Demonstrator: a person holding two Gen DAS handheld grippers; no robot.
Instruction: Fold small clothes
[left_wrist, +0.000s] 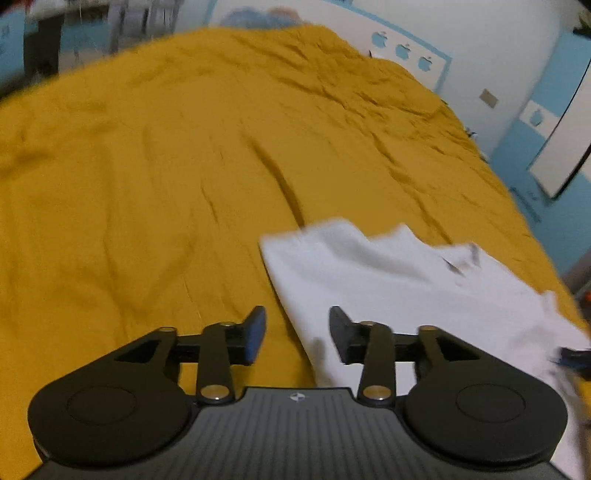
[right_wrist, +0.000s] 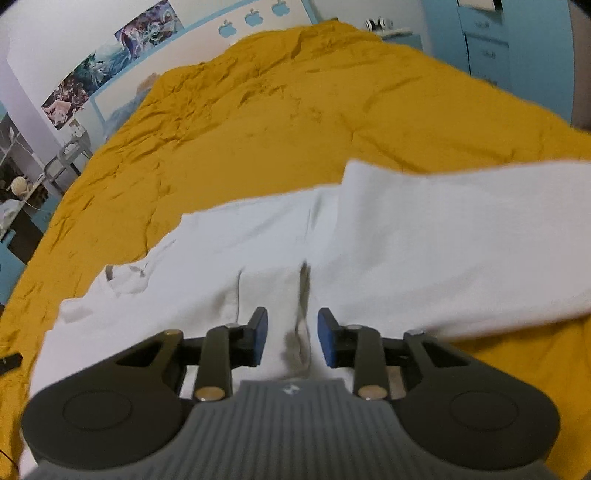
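Note:
A white garment (left_wrist: 388, 280) lies spread on the mustard bed cover (left_wrist: 147, 166), its collar with a label (left_wrist: 461, 258) toward the right. My left gripper (left_wrist: 297, 332) hovers open over the garment's left edge, with nothing pressed between its fingers. In the right wrist view the same white garment (right_wrist: 406, 240) fills the middle, partly folded over itself, collar (right_wrist: 125, 273) at the left. My right gripper (right_wrist: 291, 336) stands open, low over the cloth. A raised crease of the fabric runs between its blue pads (right_wrist: 260, 332), and they do not press on it.
The mustard cover (right_wrist: 295, 110) stretches wrinkled far beyond the garment. Blue cabinets (right_wrist: 487, 48) stand at the far right, a desk with clutter (right_wrist: 22, 192) at the left, posters (right_wrist: 110, 55) on the wall. A small black object (right_wrist: 9, 362) lies at the left edge.

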